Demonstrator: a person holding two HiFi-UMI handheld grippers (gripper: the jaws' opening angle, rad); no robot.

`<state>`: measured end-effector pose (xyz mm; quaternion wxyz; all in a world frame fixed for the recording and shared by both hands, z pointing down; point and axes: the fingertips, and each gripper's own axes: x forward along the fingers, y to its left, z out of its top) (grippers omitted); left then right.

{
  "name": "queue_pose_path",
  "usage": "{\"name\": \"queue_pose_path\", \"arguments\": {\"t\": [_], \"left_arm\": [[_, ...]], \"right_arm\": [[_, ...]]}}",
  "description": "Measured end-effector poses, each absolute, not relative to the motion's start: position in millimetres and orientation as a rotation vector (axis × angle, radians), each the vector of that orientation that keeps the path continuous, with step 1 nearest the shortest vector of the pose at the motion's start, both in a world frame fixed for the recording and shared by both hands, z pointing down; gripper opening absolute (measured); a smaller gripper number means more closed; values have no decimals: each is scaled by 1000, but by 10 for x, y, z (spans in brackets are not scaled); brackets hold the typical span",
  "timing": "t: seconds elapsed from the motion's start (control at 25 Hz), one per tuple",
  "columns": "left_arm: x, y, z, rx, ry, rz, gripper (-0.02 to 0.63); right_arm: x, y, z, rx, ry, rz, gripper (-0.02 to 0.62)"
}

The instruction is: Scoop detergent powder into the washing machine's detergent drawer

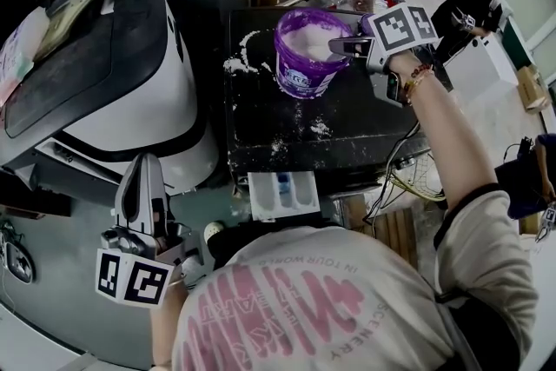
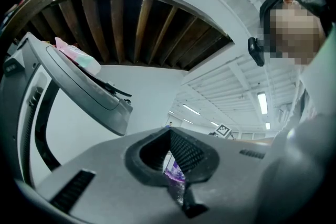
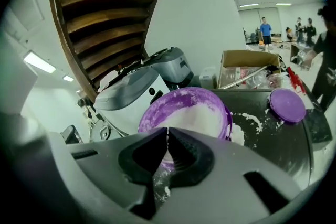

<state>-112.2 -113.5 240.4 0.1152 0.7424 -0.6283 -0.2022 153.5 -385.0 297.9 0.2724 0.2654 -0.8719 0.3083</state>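
As seen from beside the person, the right gripper sits at the right rim of the purple tub, tipped down toward the powder inside.

Right jaws: pressed together, with the pads meeting in 1 thin seam. I can make out no scoop or handle between them. The gripper body is dusted white.

Tub: open, upright on the black top, with powder close to the rim. Its purple lid lies flat on the same top, near the tub.

Key relation: the detergent drawer is pulled out at the front edge of the black top, on the person's side of the tub and lower than it. From the right gripper it lies back toward the person and down, past the tub's near wall. By my judgement, a load of powder would have to clear the rim, cross the bare top and drop off its front edge.

The drawer's compartments run side by side across the person's front, and 1 shows something blue. Which one takes powder I cannot tell.

Left gripper: low at the person's left, beside the white machine, well apart from the tub. Its jaws are a narrow slit apart with nothing between them.

The drawer sits between the 2 grippers, and the right one is plainly the nearer to the tub.

Risk, as a judgement: spilled powder already lies on the top, so the carry is where loss is likely.
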Motion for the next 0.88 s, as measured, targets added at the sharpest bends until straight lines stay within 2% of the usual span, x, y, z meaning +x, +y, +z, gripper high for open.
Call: {"name": "queue_pose_path", "arguments": {"t": [0.88], "left_arm": [[-990, -1155, 2395, 2206, -1805, -586, 2]], "right_arm": [[1779, -3906, 2627, 928, -2615, 1317, 3]]}}
